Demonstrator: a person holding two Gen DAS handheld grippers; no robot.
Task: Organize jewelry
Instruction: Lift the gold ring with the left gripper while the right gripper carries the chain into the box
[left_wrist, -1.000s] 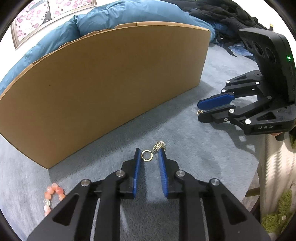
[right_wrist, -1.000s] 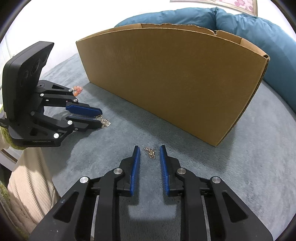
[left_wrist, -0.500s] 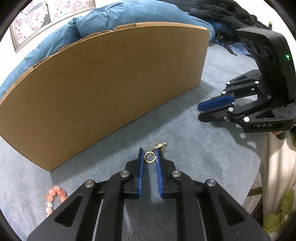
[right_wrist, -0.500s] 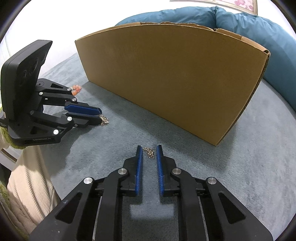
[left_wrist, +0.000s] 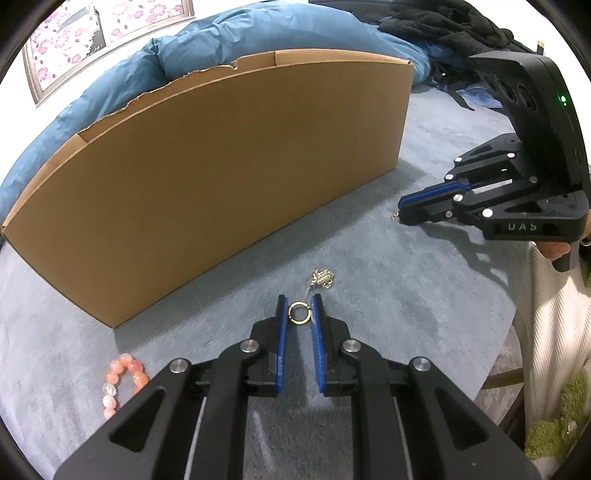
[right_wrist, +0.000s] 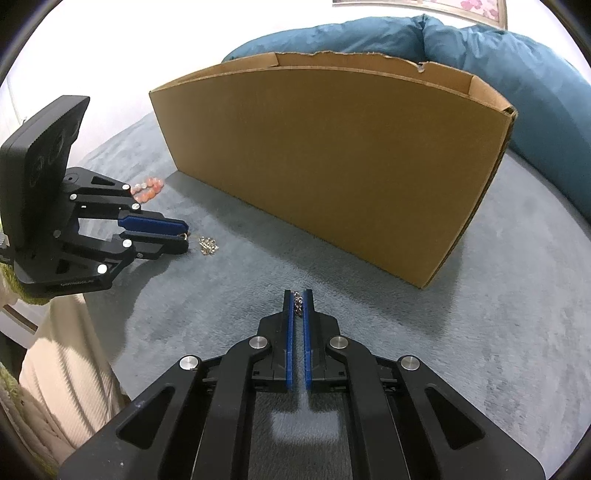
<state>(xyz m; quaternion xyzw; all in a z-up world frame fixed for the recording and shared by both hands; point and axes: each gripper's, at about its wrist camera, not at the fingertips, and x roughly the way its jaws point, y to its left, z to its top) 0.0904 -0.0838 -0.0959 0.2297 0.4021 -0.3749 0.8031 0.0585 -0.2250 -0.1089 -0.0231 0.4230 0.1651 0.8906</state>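
Both grippers are pointing down at the grey blanket (left_wrist: 388, 295) in front of the big cardboard box (left_wrist: 221, 177).

The left gripper (left_wrist: 299, 314) is sitting with its jaws nearly closed, the blue pads (left_wrist: 282, 332) pressing on either side of a small gold ring (left_wrist: 299, 314) that's attached to a chain. The rest of that chain (left_wrist: 322, 277) is lying bunched up on the blanket just past the fingertips. From the right wrist view you can see the same little pile (right_wrist: 208, 244) just beyond the left gripper's tips.

The right gripper (right_wrist: 298, 301) is pinching down to a very narrow gap, with a second silvery chain (right_wrist: 298, 303) caught right between the pad tips. Looks like the pads are actually squeezing it, though the links are tiny and a bit blurry, so I'm not fully sure how much of it is in there. In the left view only a speck of chain (left_wrist: 395, 217) is poking out at that gripper's tip.

A pink bead bracelet (left_wrist: 120, 384) is lying on the blanket off to the left of the left gripper, near the box's corner and not touching anything. A blue duvet (left_wrist: 258, 33) is piled behind the box.
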